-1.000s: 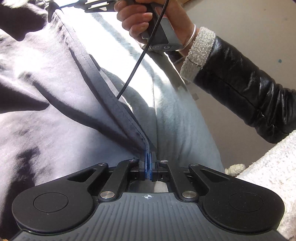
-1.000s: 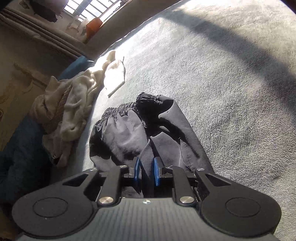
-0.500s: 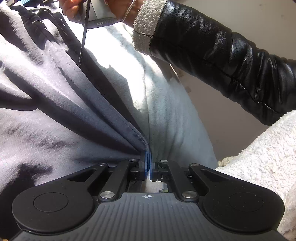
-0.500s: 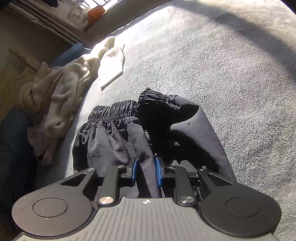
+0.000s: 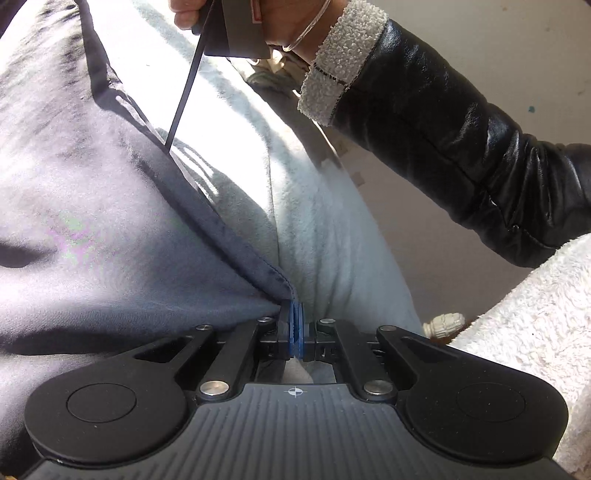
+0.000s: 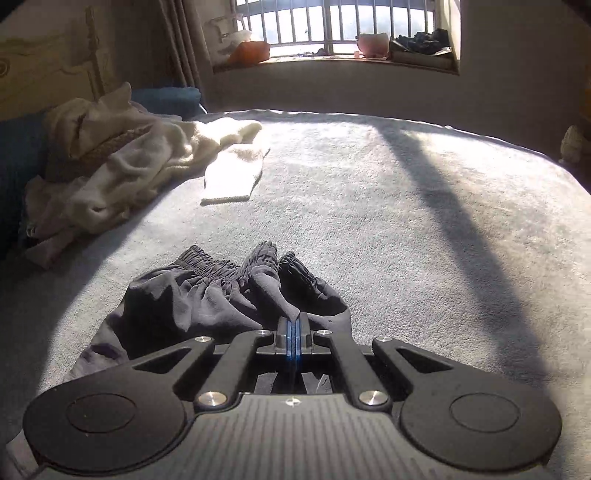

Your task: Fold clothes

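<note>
Shorts (image 6: 207, 295), dark grey, are lying on the bed (image 6: 406, 221), twelve o'clock of your right gripper (image 6: 294, 325). Left gripper (image 5: 296, 317) and right are each pinching a hem corner. Fold step underway; next, you are likely carrying both corners toward the waistband.

surface: grey plush bed cover (image 6: 369, 206), sunlit, crossed by a dark diagonal shadow | window: barred window (image 6: 332, 22) above a cluttered sill (image 6: 332, 59) | wall: beige wall (image 6: 332, 88) below the sill | left: curtain (image 6: 177, 44), what may be a carved wooden headboard (image 6: 44, 70) | light: hard sunlight
</note>
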Demonstrator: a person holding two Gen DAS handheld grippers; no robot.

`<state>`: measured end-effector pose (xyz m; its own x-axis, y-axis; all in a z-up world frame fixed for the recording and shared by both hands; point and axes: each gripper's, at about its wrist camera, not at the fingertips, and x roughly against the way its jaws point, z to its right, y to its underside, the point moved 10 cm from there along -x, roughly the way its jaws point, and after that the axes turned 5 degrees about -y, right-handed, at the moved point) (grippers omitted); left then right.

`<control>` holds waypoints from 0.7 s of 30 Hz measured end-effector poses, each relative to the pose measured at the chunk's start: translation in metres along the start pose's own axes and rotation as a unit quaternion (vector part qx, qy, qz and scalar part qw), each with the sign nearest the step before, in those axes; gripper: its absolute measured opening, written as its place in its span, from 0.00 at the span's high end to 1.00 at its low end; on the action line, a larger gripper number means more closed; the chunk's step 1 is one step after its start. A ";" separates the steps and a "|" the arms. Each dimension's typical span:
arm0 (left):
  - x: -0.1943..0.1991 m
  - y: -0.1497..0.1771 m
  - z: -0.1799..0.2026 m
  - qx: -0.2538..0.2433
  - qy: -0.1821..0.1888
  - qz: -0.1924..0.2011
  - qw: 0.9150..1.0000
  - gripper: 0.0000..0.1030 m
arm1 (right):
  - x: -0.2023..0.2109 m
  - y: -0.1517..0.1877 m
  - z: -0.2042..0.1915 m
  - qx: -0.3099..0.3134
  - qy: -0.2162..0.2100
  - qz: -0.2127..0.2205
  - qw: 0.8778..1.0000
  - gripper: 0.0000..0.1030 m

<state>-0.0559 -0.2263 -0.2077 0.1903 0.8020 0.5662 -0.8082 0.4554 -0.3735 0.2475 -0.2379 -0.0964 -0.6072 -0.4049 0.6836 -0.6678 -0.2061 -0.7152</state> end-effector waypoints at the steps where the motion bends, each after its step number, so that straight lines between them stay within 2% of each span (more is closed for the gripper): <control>1: 0.002 -0.001 -0.002 0.002 -0.002 0.003 1.000 1.00 | -0.001 -0.001 0.003 0.004 0.010 0.003 1.000 0.98; 6: 0.009 -0.006 -0.014 0.019 -0.016 0.013 1.000 1.00 | -0.021 0.010 0.022 -0.006 0.038 -0.010 0.999 0.96; 9: 0.023 -0.003 -0.019 0.026 -0.023 0.021 0.999 1.00 | -0.028 0.018 0.035 -0.055 0.026 -0.022 0.998 0.91; 12: 0.034 -0.004 -0.017 0.025 -0.022 0.034 0.999 1.00 | -0.010 0.023 0.050 -0.124 0.002 -0.001 0.992 0.68; 14: 0.041 -0.007 -0.014 0.025 -0.014 0.044 0.999 1.00 | 0.014 0.030 0.065 -0.170 -0.009 0.022 0.985 0.63; 16: 0.052 -0.009 -0.012 0.032 0.002 0.057 0.998 1.00 | 0.035 0.042 0.079 -0.212 -0.021 0.036 0.976 0.63; 21: 0.073 -0.010 -0.013 0.048 0.035 0.083 0.995 1.00 | 0.104 0.097 0.102 -0.314 -0.053 0.044 0.947 0.63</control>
<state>-0.0265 -0.1678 -0.1722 0.0859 0.8898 0.4482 -0.8805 0.2783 -0.3839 0.1638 -0.3912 -0.1090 -0.6479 -0.4900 0.5832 -0.7612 0.3890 -0.5188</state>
